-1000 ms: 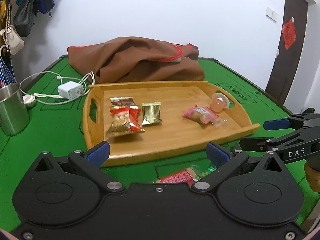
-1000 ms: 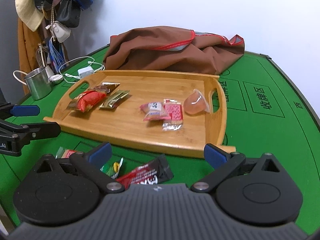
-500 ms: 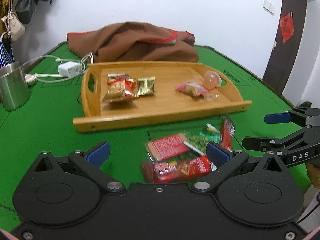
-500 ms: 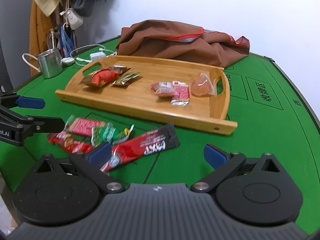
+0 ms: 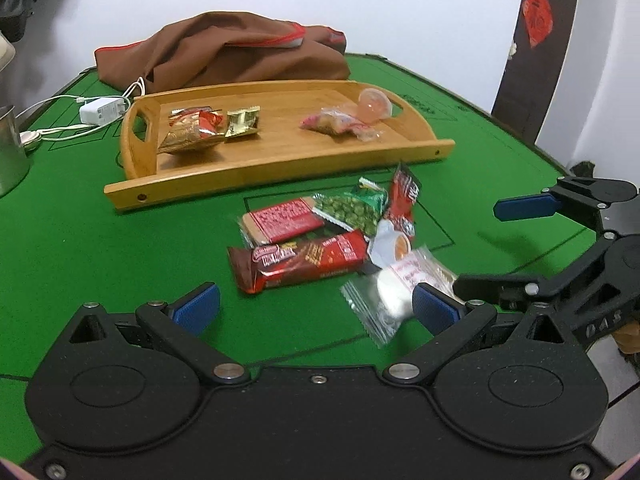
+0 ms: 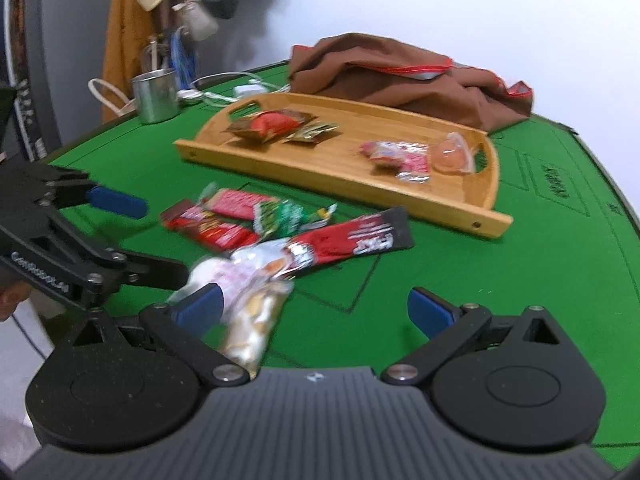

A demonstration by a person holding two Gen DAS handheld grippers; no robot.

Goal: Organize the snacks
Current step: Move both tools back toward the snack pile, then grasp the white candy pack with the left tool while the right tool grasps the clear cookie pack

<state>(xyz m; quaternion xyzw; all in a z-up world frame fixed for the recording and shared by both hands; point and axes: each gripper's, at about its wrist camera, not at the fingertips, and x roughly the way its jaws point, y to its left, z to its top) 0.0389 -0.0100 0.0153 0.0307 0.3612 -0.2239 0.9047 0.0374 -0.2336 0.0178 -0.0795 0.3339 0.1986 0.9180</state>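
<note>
Left wrist view: the left gripper (image 5: 316, 306) gapes wide and empty above a loose snack pile (image 5: 320, 236) on the green table (image 5: 100, 248); four or so snacks already lie in the wooden tray (image 5: 280, 160)

Right wrist view: the right gripper (image 6: 316, 306) is equally wide, empty, near that pile; most sorting remains

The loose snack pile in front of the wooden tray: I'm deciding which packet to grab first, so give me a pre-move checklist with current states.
1. Left gripper open and empty: ok.
2. Right gripper open and empty: ok.
3. Bamboo tray with cut-out handles has bare floor between its two snack groups: ok.
4. Clear wrapper with white round snack is nearest the left gripper and free on top: ok.
5. Packets lie apart: not ok, the green pea packet overlaps the red wafer packet.
6. The grippers have room between them: cannot tell.
</note>
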